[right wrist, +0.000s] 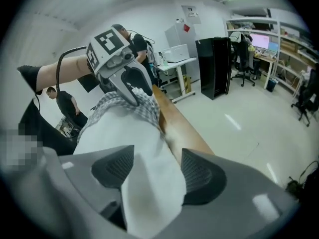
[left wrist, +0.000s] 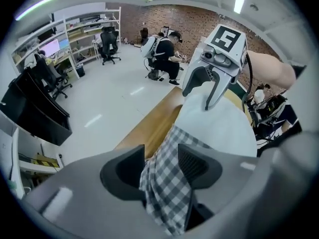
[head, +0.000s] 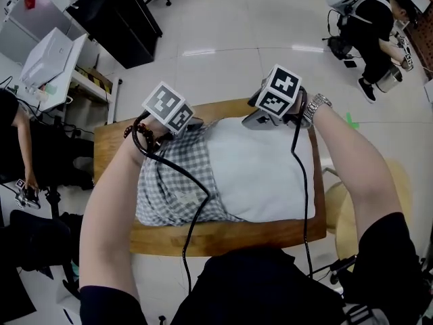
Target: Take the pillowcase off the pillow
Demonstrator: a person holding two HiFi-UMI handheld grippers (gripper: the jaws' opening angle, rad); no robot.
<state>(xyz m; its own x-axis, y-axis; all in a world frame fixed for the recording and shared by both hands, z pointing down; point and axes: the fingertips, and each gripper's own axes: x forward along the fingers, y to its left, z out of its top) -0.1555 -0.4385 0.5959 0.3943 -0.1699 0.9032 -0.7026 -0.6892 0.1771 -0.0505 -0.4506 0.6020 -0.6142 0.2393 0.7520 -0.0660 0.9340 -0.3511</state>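
Observation:
A white pillow (head: 260, 168) lies on the wooden table (head: 111, 141), its left part still inside a grey-and-white checked pillowcase (head: 176, 175). My left gripper (head: 195, 122) is at the far edge of the pillowcase. In the left gripper view a fold of the checked cloth (left wrist: 167, 168) hangs loosely between the parted jaws of the left gripper (left wrist: 162, 166). My right gripper (head: 254, 119) is at the pillow's far right corner. In the right gripper view that bare white corner (right wrist: 149, 183) sits between the wide-standing jaws of the right gripper (right wrist: 152, 176).
A black cabinet (head: 115, 12) and a white cart (head: 51, 56) stand beyond the table at the left. A person (head: 369, 26) sits at the far right. A round wooden stool (head: 342, 212) is by the table's right end. Black cables (head: 193, 208) trail across the pillowcase.

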